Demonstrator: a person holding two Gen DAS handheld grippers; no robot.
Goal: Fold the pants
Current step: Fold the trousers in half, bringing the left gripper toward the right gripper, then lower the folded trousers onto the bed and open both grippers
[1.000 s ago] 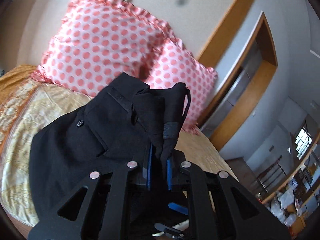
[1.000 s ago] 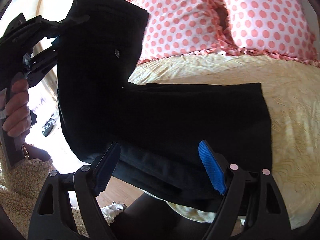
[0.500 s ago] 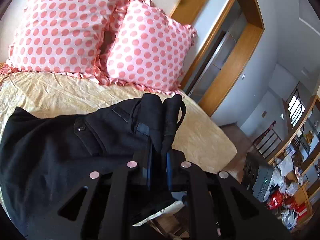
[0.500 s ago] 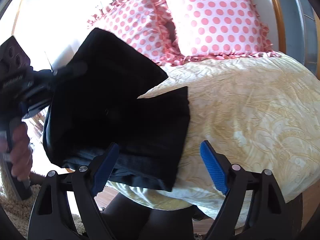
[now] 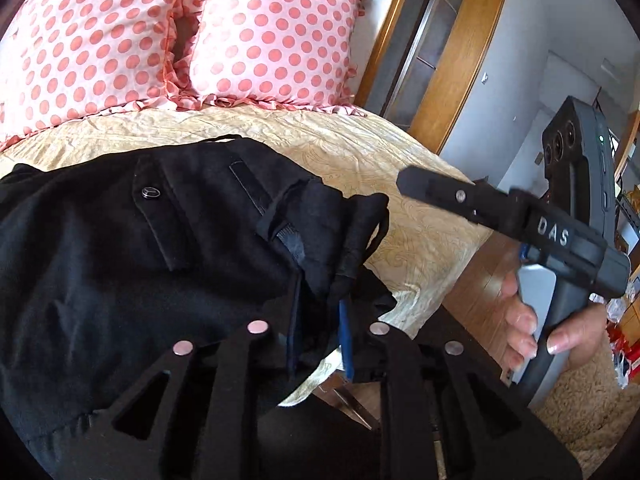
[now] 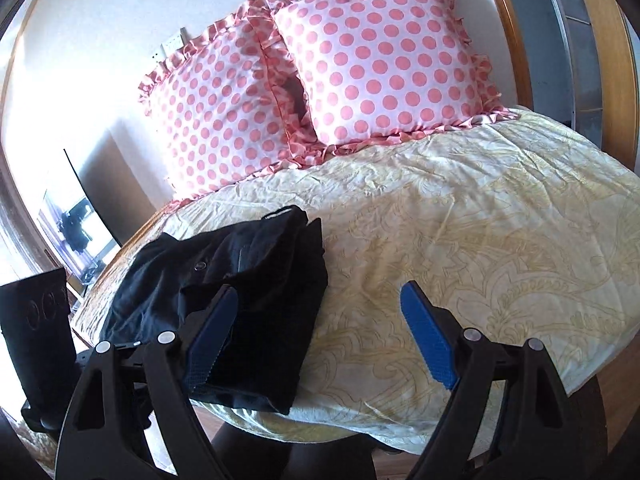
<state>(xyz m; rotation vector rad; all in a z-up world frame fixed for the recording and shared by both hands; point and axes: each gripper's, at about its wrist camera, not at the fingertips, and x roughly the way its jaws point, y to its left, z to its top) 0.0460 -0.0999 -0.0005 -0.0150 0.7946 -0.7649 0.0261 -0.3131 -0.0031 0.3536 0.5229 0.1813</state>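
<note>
The black fabric pants (image 6: 224, 300) lie folded on the yellow patterned bed (image 6: 460, 248), at 9 o'clock. The left tool (image 5: 320, 320) grasps their waistband; the right tool (image 6: 316, 336) is released.

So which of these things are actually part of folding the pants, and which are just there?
Part of the job:
- black pants, lying folded on the bed
- left gripper, pinching the waistband
- right gripper, open, holding nothing

Just there:
- two spotted pillows
- yellow bedspread
</note>
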